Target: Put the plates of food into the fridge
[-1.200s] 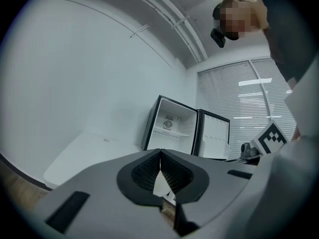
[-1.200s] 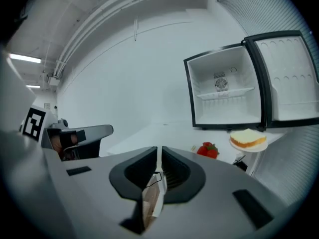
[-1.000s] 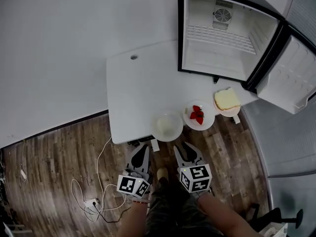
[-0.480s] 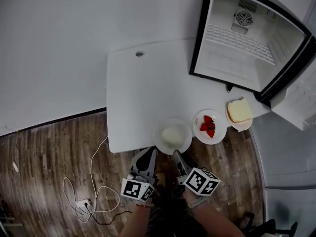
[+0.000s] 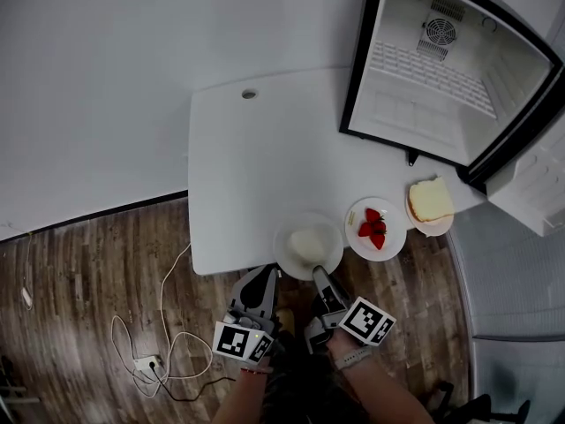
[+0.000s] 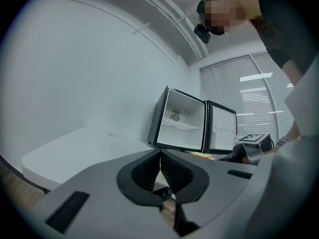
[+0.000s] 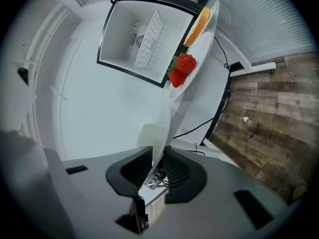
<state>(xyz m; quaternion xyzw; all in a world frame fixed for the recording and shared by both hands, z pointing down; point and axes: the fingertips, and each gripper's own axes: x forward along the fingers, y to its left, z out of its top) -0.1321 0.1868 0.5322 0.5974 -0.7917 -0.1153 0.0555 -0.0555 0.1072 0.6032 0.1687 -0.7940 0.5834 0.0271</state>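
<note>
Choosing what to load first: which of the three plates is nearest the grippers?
The plate with the pale mound, left of the strawberry plate and the bread plate; the right gripper has just been closing its jaws on its rim.

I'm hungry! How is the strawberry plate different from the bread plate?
The strawberry plate holds red berries with plenty of bare rim showing; the bread plate is almost covered by a pale slice. The bread plate sits nearer the fridge than the strawberry plate. Both rest on the white table.

Left gripper [image 5: 268, 274] level, fingers together, right gripper [image 5: 320, 275] rolled sideways, fingers just closing on plate [image 5: 284, 237] rim.
</note>
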